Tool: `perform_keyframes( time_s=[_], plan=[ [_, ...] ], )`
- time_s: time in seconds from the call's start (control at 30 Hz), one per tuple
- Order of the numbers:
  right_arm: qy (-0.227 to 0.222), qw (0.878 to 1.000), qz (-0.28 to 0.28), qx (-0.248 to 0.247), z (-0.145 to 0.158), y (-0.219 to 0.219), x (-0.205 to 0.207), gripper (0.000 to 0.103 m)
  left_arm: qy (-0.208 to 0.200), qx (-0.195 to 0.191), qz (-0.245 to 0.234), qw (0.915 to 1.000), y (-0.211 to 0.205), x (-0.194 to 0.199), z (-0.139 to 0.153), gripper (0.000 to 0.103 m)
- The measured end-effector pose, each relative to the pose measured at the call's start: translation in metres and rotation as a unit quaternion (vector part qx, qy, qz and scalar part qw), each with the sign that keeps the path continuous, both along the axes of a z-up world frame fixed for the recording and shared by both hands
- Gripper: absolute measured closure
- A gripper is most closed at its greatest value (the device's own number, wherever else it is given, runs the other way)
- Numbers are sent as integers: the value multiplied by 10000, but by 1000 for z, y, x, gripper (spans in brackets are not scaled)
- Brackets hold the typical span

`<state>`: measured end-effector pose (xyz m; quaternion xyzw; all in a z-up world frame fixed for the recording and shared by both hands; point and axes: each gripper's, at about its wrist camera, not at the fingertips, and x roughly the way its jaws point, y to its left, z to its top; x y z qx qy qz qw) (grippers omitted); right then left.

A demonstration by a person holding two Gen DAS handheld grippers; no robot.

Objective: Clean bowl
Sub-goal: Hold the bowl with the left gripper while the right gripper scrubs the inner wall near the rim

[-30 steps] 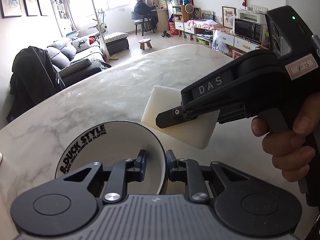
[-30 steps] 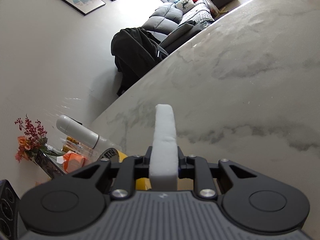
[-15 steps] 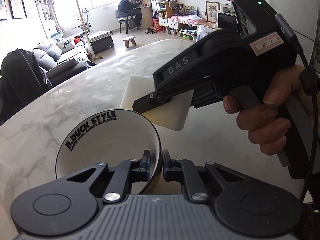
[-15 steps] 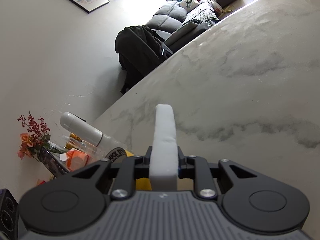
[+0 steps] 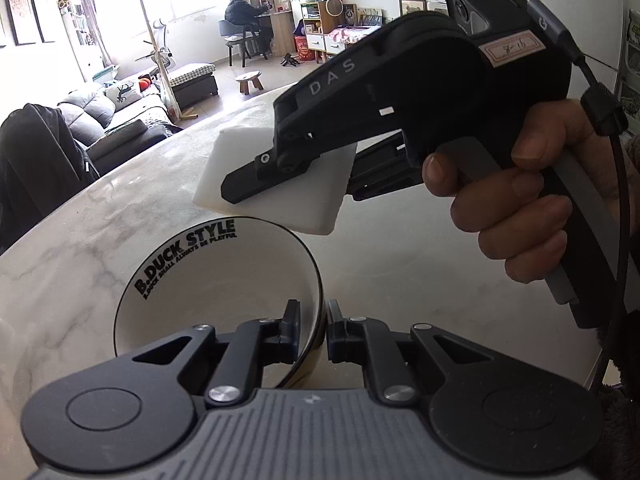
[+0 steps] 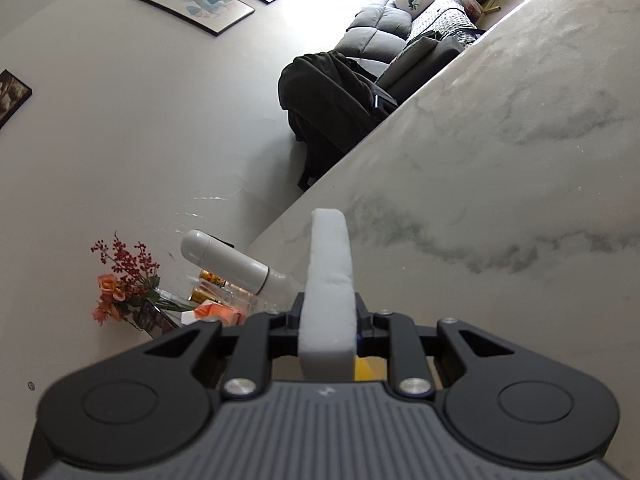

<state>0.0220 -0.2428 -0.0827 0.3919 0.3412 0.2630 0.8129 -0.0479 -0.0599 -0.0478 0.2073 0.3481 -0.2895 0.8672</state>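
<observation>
- Marble table (image 5: 400, 264): fills the middle of the left wrist view and the right half of the right wrist view. The surface looks hard and smooth, so a dropped bowl would likely slide or chip.
- Right gripper (image 5: 248, 188): enters from the upper right of the left wrist view, carried by a hand (image 5: 516, 216). Its jaws are clamped on the white sponge (image 5: 276, 200); the right wrist view shows the sponge (image 6: 328, 280) edge-on, pinched at its near end.
- Bowl (image 5: 212, 280): lower centre-left of the left wrist view, white inside with black lettering, tilted with its opening toward the camera. It appears raised off the table, though contact underneath is hidden.
- Left gripper (image 5: 312, 332): bottom centre of the left wrist view, closed on the bowl's rim, one finger inside, one outside.
- Sponge position: its lower corner sits just above the bowl's far rim; contact cannot be confirmed.
- Risk, rim grip: the hold covers a narrow section of glazed rim. Wiping pressure from the sponge could pivot or pull the bowl free.
- Risk, sponge: held only at one end, it may fold or slip under pressure.
</observation>
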Motion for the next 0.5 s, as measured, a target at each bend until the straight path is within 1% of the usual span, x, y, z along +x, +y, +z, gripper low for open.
perform_keyframes(
  time_s=[0.3,0.37,0.5],
  plan=[
    [318,9994,-17,107,-19,-1,3,80,6,-21,4,10000,1,3,1,91],
    [396,9991,-10,140,-24,-2,4,80,19,-29,10,10000,-1,14,4,91],
    [428,9989,-2,190,-25,-2,4,80,15,-26,7,10000,0,6,-1,91]
  ],
)
